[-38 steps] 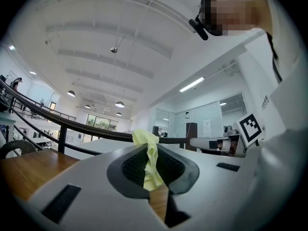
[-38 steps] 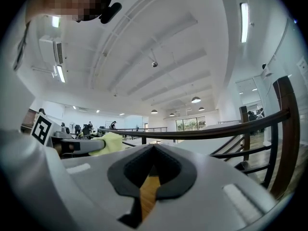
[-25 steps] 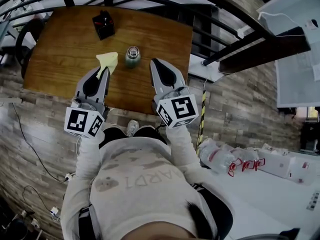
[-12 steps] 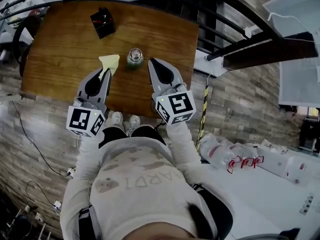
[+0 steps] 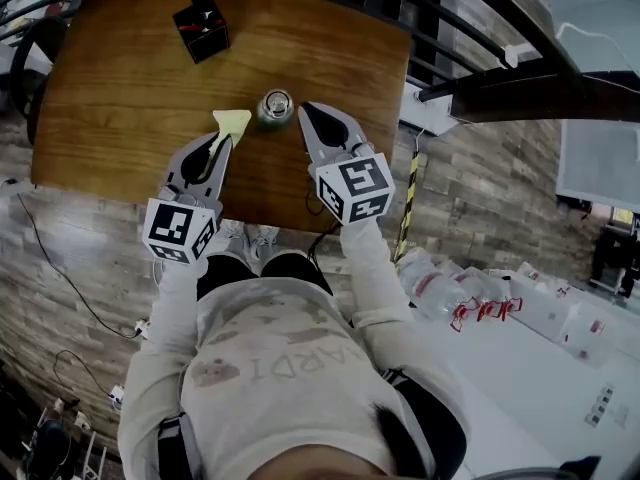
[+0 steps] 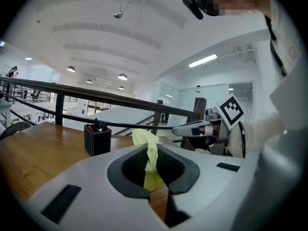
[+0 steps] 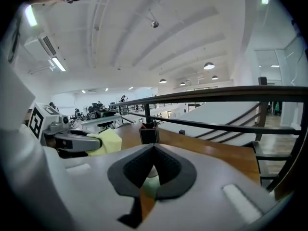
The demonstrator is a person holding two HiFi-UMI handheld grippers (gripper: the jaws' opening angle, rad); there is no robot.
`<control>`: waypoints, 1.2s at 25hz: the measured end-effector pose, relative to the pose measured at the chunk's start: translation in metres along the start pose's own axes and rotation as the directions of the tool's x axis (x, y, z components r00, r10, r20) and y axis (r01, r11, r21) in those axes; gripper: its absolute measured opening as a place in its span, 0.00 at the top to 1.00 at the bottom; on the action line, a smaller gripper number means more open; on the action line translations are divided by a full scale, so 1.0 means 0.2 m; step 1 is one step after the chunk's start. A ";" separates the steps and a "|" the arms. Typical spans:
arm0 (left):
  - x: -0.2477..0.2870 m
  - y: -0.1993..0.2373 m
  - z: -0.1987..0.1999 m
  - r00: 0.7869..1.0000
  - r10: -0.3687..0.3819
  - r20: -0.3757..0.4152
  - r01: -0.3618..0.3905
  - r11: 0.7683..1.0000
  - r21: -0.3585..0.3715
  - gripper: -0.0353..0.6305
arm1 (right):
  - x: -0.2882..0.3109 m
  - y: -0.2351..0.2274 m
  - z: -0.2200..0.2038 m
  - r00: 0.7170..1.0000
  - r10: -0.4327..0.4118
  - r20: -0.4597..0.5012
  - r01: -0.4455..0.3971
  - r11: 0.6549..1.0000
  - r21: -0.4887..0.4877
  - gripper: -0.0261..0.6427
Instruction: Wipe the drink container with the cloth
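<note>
The drink container (image 5: 275,107) stands upright on the table (image 5: 120,88), between the two claws and held by neither. The left claw (image 5: 222,140) is clamped on the yellow cloth (image 5: 232,123), which pokes out just beside the container. The right claw (image 5: 305,111) has its jaws together on nothing, its tip close at the container's other side. Pressing the cloth in sideways would likely shove or topple the unsteadied container. The cloth seems pinched only along a fold, so rubbing might drag it free.
</note>
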State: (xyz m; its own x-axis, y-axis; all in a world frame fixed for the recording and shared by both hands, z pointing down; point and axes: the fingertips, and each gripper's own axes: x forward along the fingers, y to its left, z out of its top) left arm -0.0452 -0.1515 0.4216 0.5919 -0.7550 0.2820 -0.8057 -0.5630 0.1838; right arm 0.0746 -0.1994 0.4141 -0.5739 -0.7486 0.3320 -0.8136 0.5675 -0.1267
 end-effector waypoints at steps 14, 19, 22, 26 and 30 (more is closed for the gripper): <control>0.17 0.07 -0.21 0.995 -0.030 -0.097 0.027 0.999 -0.030 0.90 | 0.26 -0.04 -0.13 0.988 0.070 -0.141 -0.077 0.996 -0.046 0.95; 0.20 0.13 -0.25 0.993 0.000 -0.116 -0.004 0.999 -0.034 0.90 | 0.27 -0.04 -0.14 0.986 0.063 -0.157 -0.073 0.995 -0.061 0.95; 0.22 0.15 -0.28 0.992 0.016 -0.127 -0.020 0.999 -0.030 0.90 | 0.27 -0.04 -0.14 0.985 0.065 -0.162 -0.075 0.996 -0.055 0.95; 0.27 0.12 -0.32 0.989 -0.024 -0.145 0.021 1.000 -0.020 0.90 | 0.27 -0.04 -0.14 0.984 0.069 -0.166 -0.077 0.996 -0.045 0.95; 0.33 0.12 -0.34 0.989 0.001 -0.149 -0.002 1.000 -0.010 0.90 | 0.28 -0.04 -0.14 0.983 0.068 -0.168 -0.077 0.996 -0.051 0.95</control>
State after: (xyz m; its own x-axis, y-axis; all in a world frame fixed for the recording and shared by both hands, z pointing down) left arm -0.0274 -0.1912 0.5091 0.5816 -0.6971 0.4192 -0.8073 -0.5578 0.1924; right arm 0.0519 -0.2355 0.4604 -0.6037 -0.6400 0.4753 -0.7609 0.6405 -0.1041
